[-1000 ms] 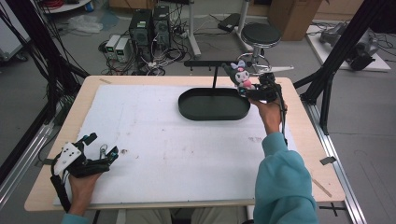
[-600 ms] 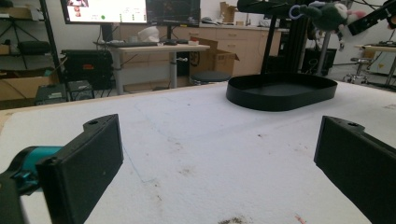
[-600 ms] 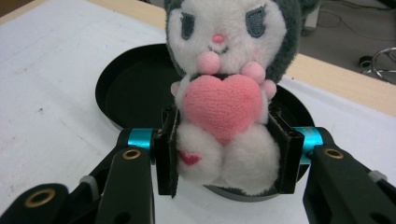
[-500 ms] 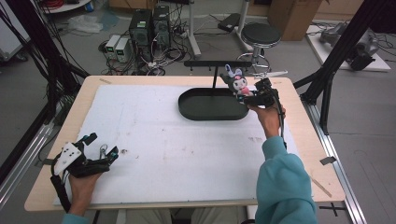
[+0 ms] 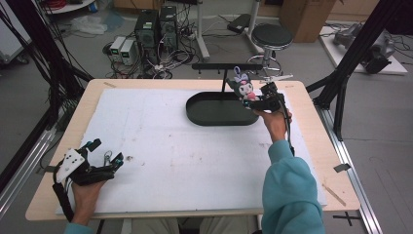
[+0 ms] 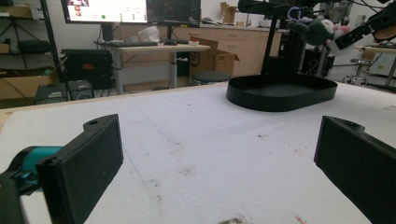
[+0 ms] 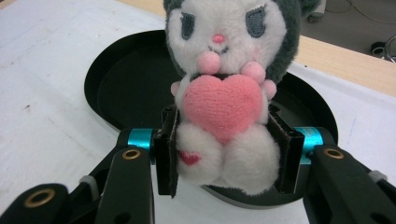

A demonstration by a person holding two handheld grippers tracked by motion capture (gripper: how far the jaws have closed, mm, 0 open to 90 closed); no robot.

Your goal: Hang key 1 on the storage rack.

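Note:
A small plush toy (image 7: 224, 93) with a white face, dark grey hood and pink heart is clamped at its lower body by my right gripper (image 7: 224, 149). In the high view the plush toy (image 5: 242, 87) hangs over the right end of a black oval tray (image 5: 202, 114), with the right gripper (image 5: 251, 97) held by a hand in a teal sleeve. My left gripper (image 5: 109, 158) rests at the table's near left corner, its jaws wide apart over bare white mat. From the left gripper view the black tray (image 6: 280, 91) and the plush toy (image 6: 317, 30) lie far off.
A black T-shaped stand (image 5: 226, 68) rises behind the tray. The white mat (image 5: 160, 141) covers most of the wooden table (image 5: 311, 146). Beyond the far edge stand a stool (image 5: 272, 36), computer boxes (image 5: 153, 27) and cables.
The right gripper has carried the plush toy leftward and a little lower, from beside the tray's right end to above it. The left gripper has stayed put.

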